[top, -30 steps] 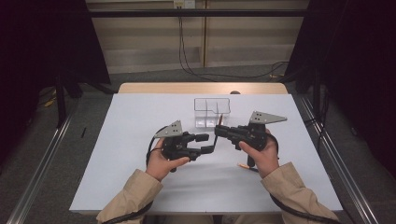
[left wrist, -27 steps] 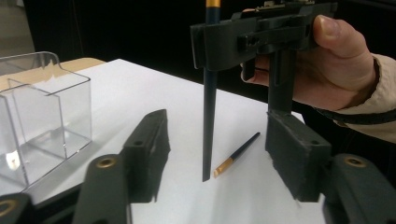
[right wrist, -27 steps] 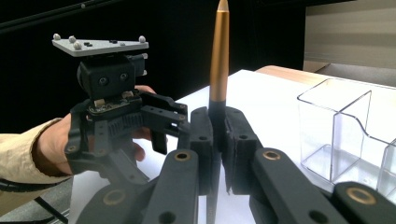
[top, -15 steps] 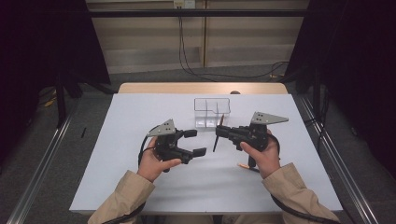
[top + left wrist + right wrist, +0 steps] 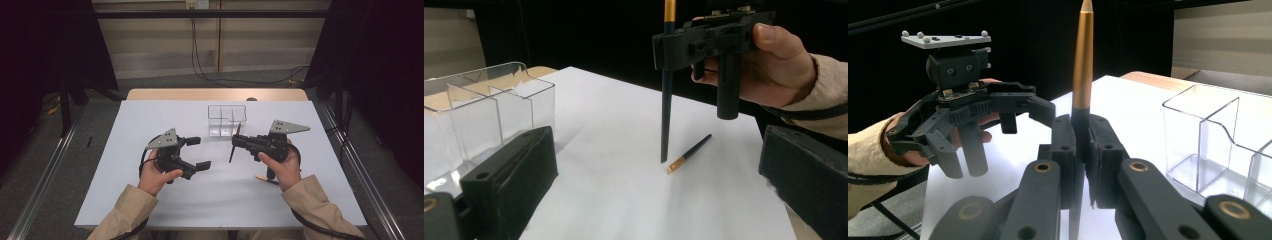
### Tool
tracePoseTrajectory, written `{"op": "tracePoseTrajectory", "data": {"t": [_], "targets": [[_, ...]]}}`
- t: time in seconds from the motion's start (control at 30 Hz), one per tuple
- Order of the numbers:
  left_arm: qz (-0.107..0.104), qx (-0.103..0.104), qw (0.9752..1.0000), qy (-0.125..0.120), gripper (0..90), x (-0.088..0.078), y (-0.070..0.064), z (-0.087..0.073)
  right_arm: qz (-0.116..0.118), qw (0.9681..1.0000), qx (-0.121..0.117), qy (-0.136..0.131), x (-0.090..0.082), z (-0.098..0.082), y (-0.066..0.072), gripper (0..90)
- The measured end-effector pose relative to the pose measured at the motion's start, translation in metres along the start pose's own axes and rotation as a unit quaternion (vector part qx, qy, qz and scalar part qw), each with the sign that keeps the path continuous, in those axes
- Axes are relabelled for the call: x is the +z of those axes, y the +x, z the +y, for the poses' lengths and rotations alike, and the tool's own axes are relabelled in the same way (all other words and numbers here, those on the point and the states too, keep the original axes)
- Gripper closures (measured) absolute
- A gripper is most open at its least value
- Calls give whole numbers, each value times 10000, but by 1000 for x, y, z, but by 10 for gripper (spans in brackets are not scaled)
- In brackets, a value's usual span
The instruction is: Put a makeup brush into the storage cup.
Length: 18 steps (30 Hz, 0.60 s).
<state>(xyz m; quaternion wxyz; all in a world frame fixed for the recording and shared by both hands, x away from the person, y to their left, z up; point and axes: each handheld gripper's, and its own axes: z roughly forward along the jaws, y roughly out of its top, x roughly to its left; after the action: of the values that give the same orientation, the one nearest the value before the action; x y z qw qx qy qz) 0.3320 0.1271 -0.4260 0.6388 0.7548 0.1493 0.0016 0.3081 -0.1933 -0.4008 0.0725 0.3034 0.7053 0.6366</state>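
High view, our listing, all places taken from the clear plastic divided organiser box point(image 5: 227, 120) at the far middle of the white table point(image 5: 125, 165). We see its compartments holding nothing; in the left gripper view the same clear walls and floor point(image 5: 479, 120) show bare.

Right gripper point(image 5: 235, 141), just in front of the box and to its right: jaws clamped on a dark-handled paintbrush with a gold ferrule point(image 5: 232, 147), held roughly upright, its lower tip near the table. In the right gripper view the gold ferrule point(image 5: 1082, 60) rises above the closed jaws.

Left gripper point(image 5: 197, 152), in front of the box and to its left, well apart from the brush: jaws have just been opening and stand wide, nothing between them.

Second dark paintbrush with an orange-gold end point(image 5: 689, 154) lies flat on the table, in front of the box and beyond the right hand point(image 5: 280, 165).
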Motion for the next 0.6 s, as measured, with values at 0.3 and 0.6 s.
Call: {"op": "tracePoseTrajectory", "data": {"t": [0.3, 0.6], "targets": [[175, 228, 9996, -23, 9, -22, 2, 1, -1, 10000, -10, 1, 0, 1, -1, 832], [386, 241, 9990, 16, 9, -40, 4, -6, -9, 10000, -35, 12, -2, 1, -2, 832]]}}
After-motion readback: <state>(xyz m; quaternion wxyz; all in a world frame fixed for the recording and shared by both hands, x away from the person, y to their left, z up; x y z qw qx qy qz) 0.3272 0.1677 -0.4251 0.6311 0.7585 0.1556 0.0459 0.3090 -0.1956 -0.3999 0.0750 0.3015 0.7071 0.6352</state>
